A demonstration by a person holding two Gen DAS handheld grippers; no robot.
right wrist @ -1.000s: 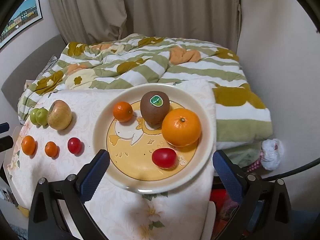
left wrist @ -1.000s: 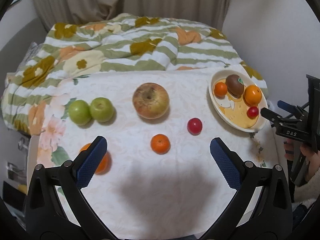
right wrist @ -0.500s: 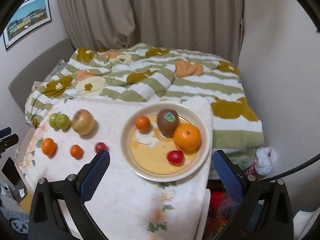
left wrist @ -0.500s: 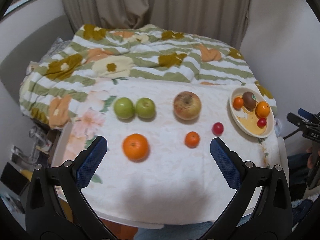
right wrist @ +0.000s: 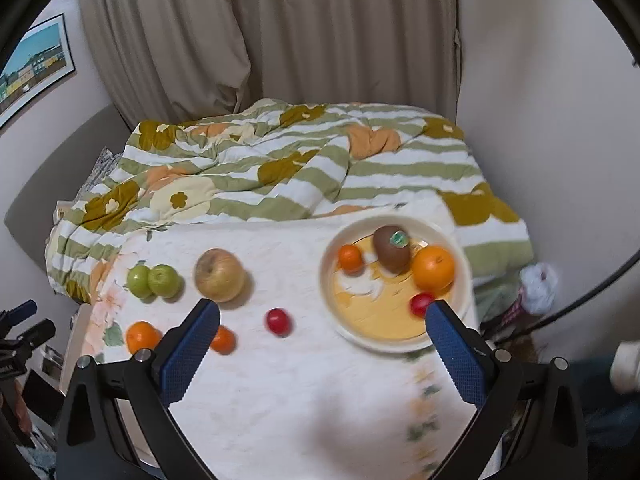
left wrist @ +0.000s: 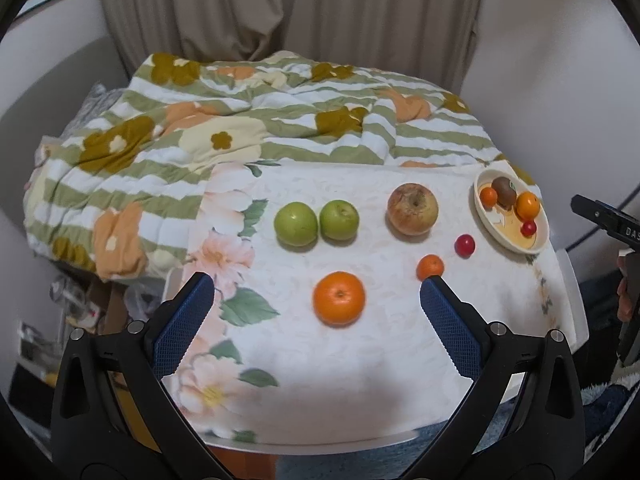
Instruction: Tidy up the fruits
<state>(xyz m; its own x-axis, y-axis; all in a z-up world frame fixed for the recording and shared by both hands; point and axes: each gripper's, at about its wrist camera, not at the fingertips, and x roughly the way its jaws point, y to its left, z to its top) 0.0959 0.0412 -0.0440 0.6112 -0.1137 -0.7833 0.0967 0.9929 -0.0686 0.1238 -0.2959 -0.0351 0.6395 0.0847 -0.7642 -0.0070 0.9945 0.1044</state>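
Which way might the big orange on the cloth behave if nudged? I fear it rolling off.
The big orange is round with nothing beside it, so it would probably roll. The soft tablecloth should slow it. Its dimpled peel likely grips well in the open left gripper.

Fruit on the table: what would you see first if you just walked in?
Probably the fruit spread on the white tablecloth: two green apples side by side, a big apple to their right, and an orange nearer the camera. Next, the plate at the table's right end, holding a kiwi, an orange, a small orange fruit and a small red one. Behind it all lies a striped, flowery quilt.
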